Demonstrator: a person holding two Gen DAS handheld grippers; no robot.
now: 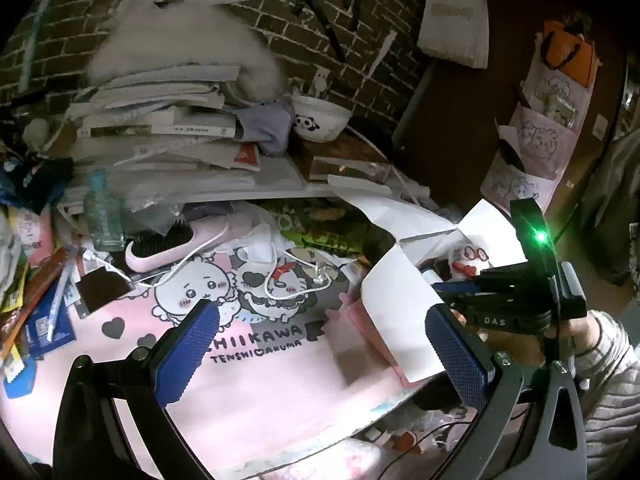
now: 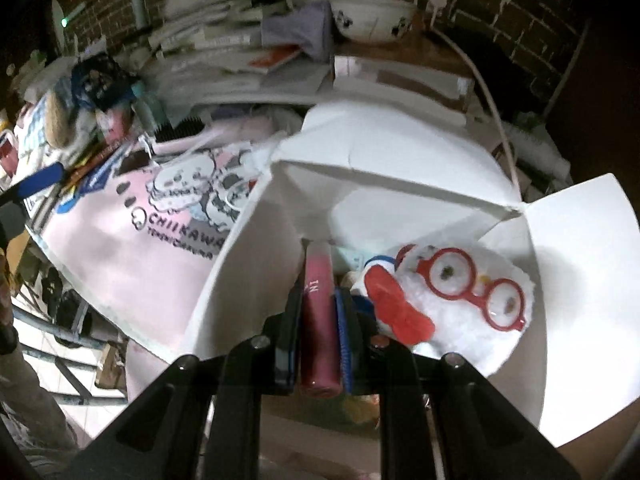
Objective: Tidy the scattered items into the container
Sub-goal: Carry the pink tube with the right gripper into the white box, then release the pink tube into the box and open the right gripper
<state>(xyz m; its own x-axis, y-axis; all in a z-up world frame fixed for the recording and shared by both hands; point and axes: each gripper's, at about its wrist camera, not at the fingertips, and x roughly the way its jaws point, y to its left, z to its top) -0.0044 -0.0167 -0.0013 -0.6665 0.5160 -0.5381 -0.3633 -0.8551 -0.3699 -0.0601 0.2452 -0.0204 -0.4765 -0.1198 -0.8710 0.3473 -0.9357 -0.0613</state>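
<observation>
Left wrist view: our left gripper (image 1: 320,344) hangs with fingers spread and empty over the pink printed cloth mat (image 1: 256,380), leaving the white cardboard box (image 1: 396,312) at the mat's right edge free.

Right wrist view: our right gripper (image 2: 318,320) pinches a slim dark-red tube (image 2: 319,320), tilted into that box (image 2: 248,280) beside a white plush toy with red glasses (image 2: 460,304), presumably for release.

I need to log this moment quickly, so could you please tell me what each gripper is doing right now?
Left gripper: open, nothing between its fingers.
Right gripper: closed on a dark red tube, over the white box.
</observation>
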